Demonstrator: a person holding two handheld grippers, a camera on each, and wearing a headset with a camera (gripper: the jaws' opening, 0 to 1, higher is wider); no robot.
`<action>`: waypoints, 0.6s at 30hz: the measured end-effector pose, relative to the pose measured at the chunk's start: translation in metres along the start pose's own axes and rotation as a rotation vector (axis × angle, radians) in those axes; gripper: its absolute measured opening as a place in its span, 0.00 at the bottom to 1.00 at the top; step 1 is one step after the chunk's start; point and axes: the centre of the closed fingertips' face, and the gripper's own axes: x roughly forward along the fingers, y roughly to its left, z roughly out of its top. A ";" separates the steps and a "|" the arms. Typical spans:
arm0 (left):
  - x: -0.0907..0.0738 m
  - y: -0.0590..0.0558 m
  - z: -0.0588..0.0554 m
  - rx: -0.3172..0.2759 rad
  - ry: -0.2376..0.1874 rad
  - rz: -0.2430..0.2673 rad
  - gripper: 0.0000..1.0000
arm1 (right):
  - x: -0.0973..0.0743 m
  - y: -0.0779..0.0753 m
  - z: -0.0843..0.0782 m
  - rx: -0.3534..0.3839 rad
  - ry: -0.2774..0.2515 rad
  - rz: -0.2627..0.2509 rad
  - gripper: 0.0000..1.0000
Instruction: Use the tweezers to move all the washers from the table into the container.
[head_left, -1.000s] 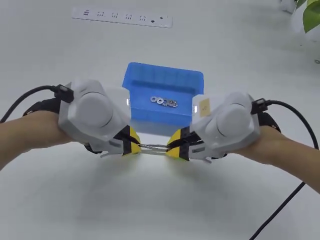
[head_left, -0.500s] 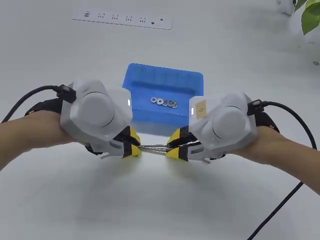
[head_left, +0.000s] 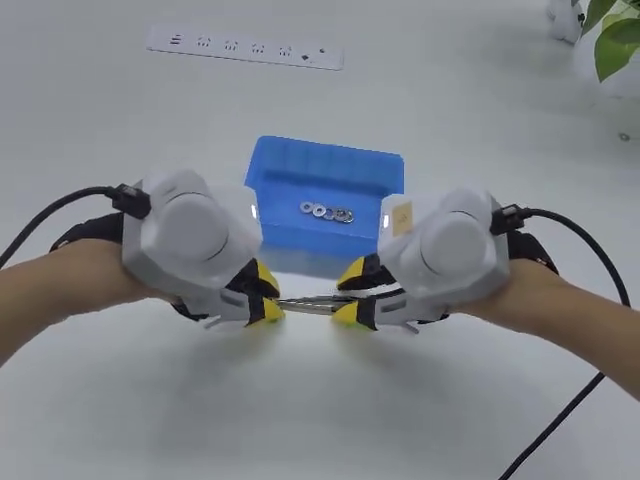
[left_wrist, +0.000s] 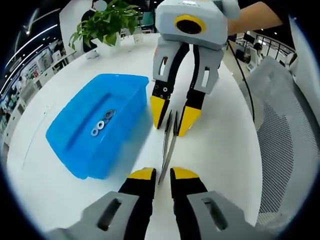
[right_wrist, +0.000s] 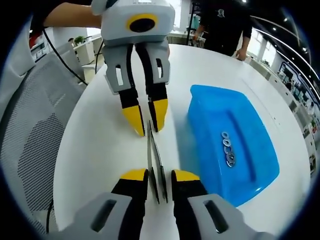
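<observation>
Washers (head_left: 327, 211): small flat metal rings lying in a short row, touching one another, on the floor of the container (head_left: 325, 160). No washers seen on the table.

Container: translucent blue plastic, rectangular with rounded corners and smooth glossy walls. It stands on the table just beyond the two grippers.

Tweezers (head_left: 308, 305): thin bare steel, two flat arms, held level on the near side of the container and spanning both grippers. The arms stand apart at the right end and run together to a narrow left end.

Right gripper (head_left: 347, 293): yellow-tipped black fingers clamped on the spread arms, one arm against each pad. Left gripper (head_left: 268, 295): fingers drawn nearly together, pinching the narrow end. The two point at each other, tips near but apart. Both have bulky, rounded, matte light-grey shells, each held in a hand.

Table (head_left: 320, 400): white, smooth, faintly glossy, with a curved edge in the gripper views. A black cable (head_left: 565, 425) trails off to the near right. A white power strip (head_left: 245, 48) lies at the far left, well apart from the container. A green leafy plant (head_left: 612, 40) is at the far right corner.

Room: a grey mesh chair (left_wrist: 285, 145) stands off the table's edge. A person in dark clothes (right_wrist: 225, 22) stands at the far side. An office space lies beyond, too small to make out.
</observation>
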 end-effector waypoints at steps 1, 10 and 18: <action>-0.002 -0.002 -0.002 -0.018 -0.010 0.003 0.22 | -0.002 0.003 -0.001 0.006 0.000 0.004 0.23; -0.050 -0.006 -0.002 -0.187 -0.182 0.133 0.28 | -0.058 0.005 0.001 0.219 -0.183 -0.175 0.26; -0.107 0.000 0.010 -0.275 -0.363 0.318 0.49 | -0.122 -0.004 0.001 0.343 -0.325 -0.405 0.37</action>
